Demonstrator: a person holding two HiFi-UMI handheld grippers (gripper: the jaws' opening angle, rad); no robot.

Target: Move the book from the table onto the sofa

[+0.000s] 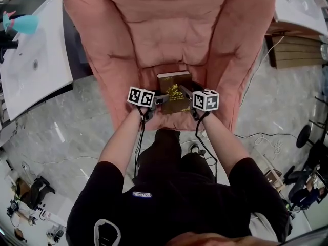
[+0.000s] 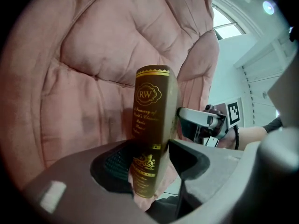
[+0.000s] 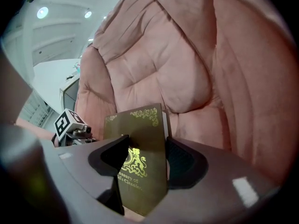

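Book point(image 1: 174, 86), a brown gilt hardback, is clamped at both sides, with the left gripper point(image 1: 158, 100) and right gripper point(image 1: 187, 95) each clenched on it. It sits low over the pink sofa point(image 1: 154, 24) seat, near the front edge. Risk: an uneven release tips it off the cushion. Can't tell whether its underside touches the seat; the jaws block that.

Left gripper point(image 1: 162, 100), right gripper point(image 1: 185, 93): side by side, tilted downward, each pair of jaws clamped on opposite edges of book point(image 1: 174, 82).
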